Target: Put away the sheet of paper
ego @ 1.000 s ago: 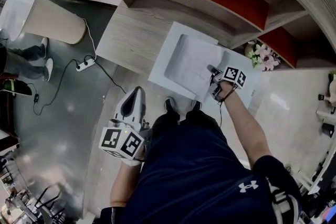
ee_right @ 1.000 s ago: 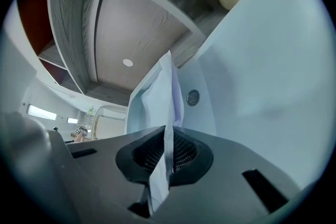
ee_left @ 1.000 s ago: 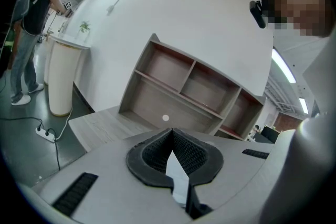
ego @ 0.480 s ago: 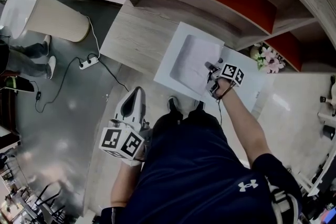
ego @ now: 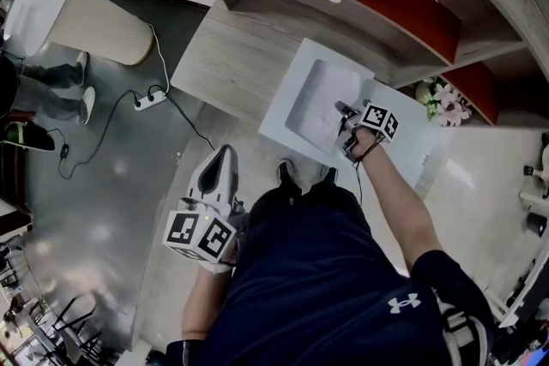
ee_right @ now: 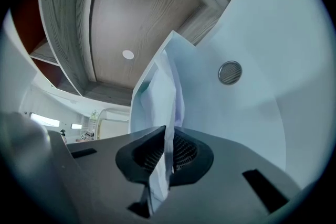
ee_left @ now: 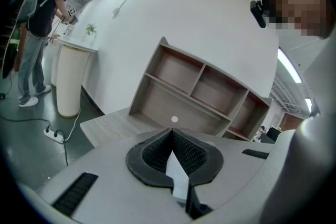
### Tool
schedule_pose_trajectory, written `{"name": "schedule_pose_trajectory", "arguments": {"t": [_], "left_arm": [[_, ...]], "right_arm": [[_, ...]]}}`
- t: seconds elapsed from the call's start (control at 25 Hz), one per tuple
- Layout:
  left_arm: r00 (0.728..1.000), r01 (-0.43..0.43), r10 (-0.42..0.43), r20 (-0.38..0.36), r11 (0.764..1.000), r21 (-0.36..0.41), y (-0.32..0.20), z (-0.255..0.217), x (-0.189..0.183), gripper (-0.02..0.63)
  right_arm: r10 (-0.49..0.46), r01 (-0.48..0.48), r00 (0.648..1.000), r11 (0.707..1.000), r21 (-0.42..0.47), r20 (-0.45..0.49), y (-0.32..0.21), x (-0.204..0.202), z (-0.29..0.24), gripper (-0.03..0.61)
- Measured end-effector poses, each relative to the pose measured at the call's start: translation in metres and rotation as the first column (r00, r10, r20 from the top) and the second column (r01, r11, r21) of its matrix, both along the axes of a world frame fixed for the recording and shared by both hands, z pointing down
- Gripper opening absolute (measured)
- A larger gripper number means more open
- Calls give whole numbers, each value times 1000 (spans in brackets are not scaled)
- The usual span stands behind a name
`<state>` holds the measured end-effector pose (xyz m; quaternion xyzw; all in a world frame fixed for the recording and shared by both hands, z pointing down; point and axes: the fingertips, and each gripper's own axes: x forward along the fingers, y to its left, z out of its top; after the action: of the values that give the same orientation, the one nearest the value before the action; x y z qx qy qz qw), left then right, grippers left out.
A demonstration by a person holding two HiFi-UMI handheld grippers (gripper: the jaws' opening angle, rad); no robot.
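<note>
The white sheet of paper [ego: 319, 94] lies bowed on a pale white table [ego: 403, 152] in front of the person. My right gripper [ego: 346, 117] is at the sheet's near right edge and shut on it. In the right gripper view the paper [ee_right: 164, 89] rises folded from between the closed pads of that gripper [ee_right: 168, 132]. My left gripper [ego: 214, 171] hangs low beside the person's left leg, away from the table. In its own view the left gripper [ee_left: 171, 134] has its tips together, and I cannot make out anything held.
A wooden shelf unit [ego: 377, 0] with red-backed compartments stands behind the table, on a wooden platform [ego: 227, 56]. A white round pedestal [ego: 81, 21] and a power strip [ego: 144, 102] with cables are at the left. Flowers [ego: 442, 103] sit at the right. A person [ee_left: 37, 29] stands by the pedestal.
The right gripper has shifted a little inward over the table with the sheet's edge, and the paper looks narrower and more bowed. The left gripper has stayed put.
</note>
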<state>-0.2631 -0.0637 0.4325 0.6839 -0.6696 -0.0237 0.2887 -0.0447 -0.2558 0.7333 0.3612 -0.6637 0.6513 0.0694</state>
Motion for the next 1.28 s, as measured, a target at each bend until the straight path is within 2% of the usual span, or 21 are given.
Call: {"name": "schedule_pose_trajectory", "arguments": {"t": [0.2,0.24,0.28,0.36,0.48,0.56,0.6,0.72,0.84,1.0,1.08,1.28], "left_arm": [[1000,-16,16,-2,1000,4,-1,0,1,15],[1000,-20,20,-3,1000,7,-2,0,2,15],[1000,-26,27,-5,1000,10,-3,0,3,15],[999,-42,42,-8,999,15,-7,-1,8,15],[997,-74,75,-11,997,32,-18,-4,20,15],[995,-99,100,-9,994,47,-28,-7,29,15],[994,-113,114,-7,992,54,-33,-9,33,15],[988,-157,157,3,984,83,-49,-18,49,15],[981,-196,196,8,974,113,-61,-28,69,15],[973,-231,232,15,962,143,-70,-40,89,15],[969,-245,244,24,956,165,-76,-49,97,15],[965,-264,257,60,934,243,-91,-82,113,15]], "right_arm": [[-21,22,999,999,42,-24,-1,1,-5,30],[-22,24,999,999,49,-33,0,3,-7,125],[-22,24,999,998,55,-46,2,8,-10,175],[-21,29,995,997,78,-94,8,22,-18,203],[8,21,987,984,179,-159,8,53,-51,209],[54,-18,991,960,280,-121,3,67,-92,201],[71,-37,994,940,339,-89,0,71,-118,172],[68,-31,996,857,515,-54,-1,80,-197,84],[48,33,993,758,652,-106,4,90,-262,74],[52,121,980,619,776,-194,21,95,-324,71],[72,174,966,533,828,-249,31,96,-351,71],[129,288,933,288,913,-336,56,89,-417,44]]}}
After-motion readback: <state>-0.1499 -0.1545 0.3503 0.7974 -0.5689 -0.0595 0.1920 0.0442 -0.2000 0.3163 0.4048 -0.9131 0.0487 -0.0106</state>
